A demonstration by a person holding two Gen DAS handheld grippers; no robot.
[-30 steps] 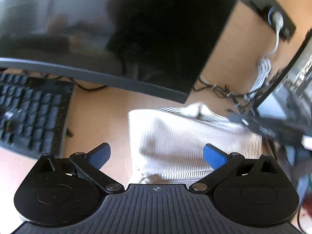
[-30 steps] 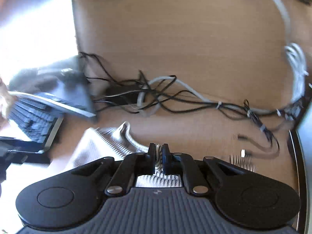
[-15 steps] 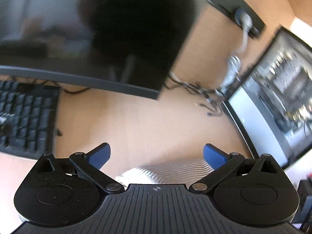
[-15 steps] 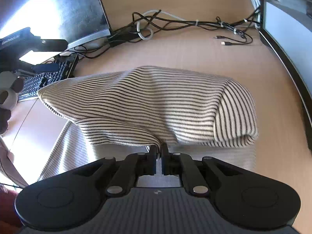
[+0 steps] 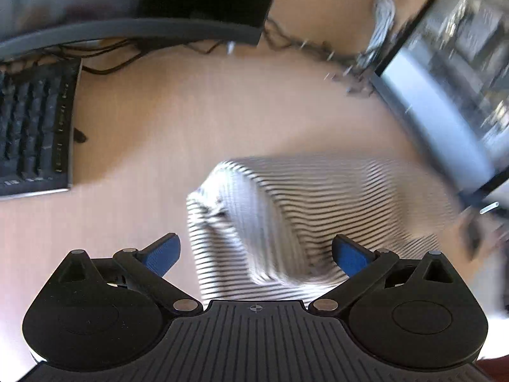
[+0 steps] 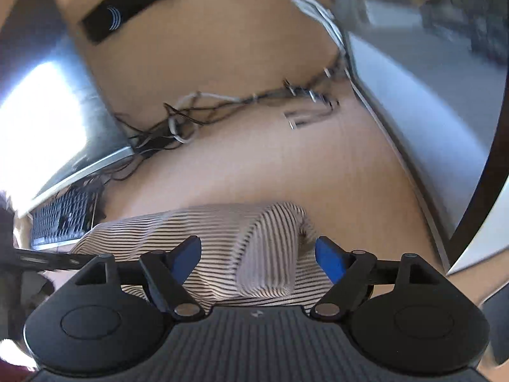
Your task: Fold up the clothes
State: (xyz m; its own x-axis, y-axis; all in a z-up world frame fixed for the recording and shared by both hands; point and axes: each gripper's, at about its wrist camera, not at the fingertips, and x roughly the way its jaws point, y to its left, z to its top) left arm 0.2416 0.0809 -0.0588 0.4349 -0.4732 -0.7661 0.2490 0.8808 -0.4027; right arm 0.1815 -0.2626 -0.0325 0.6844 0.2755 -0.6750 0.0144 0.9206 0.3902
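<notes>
A cream garment with thin dark stripes (image 5: pixel 305 210) lies bunched on the wooden desk (image 5: pixel 197 121), blurred by motion. My left gripper (image 5: pixel 256 253) hangs open just above its near edge, blue pads apart, nothing held. In the right wrist view the same striped garment (image 6: pixel 222 232) sits folded over in a soft roll. My right gripper (image 6: pixel 257 256) is open over its near side, and the cloth lies loose between the spread fingers.
A black keyboard (image 5: pixel 31 133) lies at the left under a dark monitor (image 5: pixel 133 6). A second monitor (image 6: pixel 429 95) stands at the right. Tangled cables (image 6: pixel 197 117) run along the back of the desk. The other gripper's dark arm (image 6: pixel 44 259) shows at the left edge.
My right gripper was shut on the garment's edge and has opened, letting the cloth go. The garment has dropped into a folded roll on the desk. Both views have swung.
</notes>
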